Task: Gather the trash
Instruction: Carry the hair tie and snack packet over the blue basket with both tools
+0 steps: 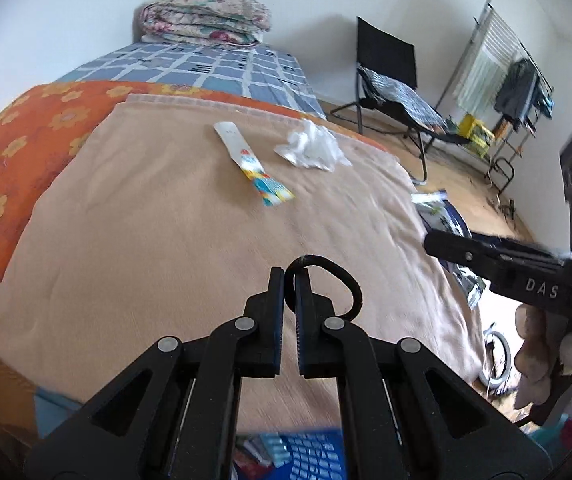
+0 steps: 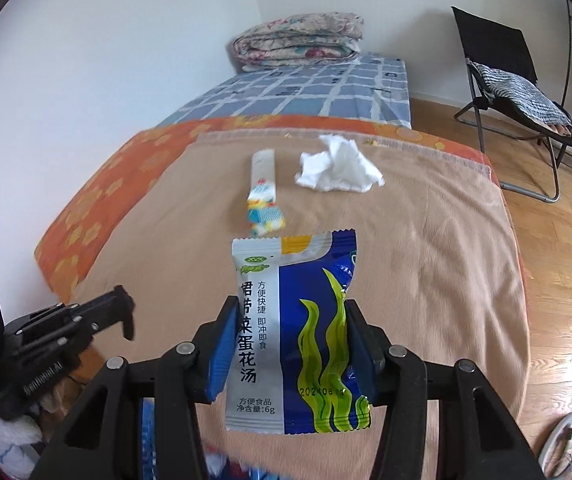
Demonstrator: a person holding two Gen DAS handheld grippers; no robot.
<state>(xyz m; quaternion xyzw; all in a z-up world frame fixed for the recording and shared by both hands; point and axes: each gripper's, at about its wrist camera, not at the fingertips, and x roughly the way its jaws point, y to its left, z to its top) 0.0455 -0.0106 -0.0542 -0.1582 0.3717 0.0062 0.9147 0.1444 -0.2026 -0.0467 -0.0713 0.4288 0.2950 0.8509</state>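
Note:
My left gripper (image 1: 289, 276) is shut on a black hair tie (image 1: 336, 276) that loops up from its tips above the tan blanket (image 1: 166, 248). My right gripper (image 2: 288, 312) is shut on a blue and white soup packet (image 2: 292, 332) and holds it upright over the blanket (image 2: 426, 260). A colourful stick wrapper (image 1: 252, 168) and a crumpled white tissue (image 1: 312, 146) lie farther up the bed; both also show in the right wrist view, the wrapper (image 2: 263, 192) and the tissue (image 2: 336, 170). The right gripper with the packet (image 1: 442, 216) shows at the right of the left wrist view.
A folded floral quilt (image 2: 298, 42) lies at the head of the bed on a blue checked sheet (image 2: 306, 92). A black folding chair (image 2: 514, 80) stands on the wooden floor (image 2: 558, 240) to the right. A blue bag (image 1: 302, 456) lies below the left gripper.

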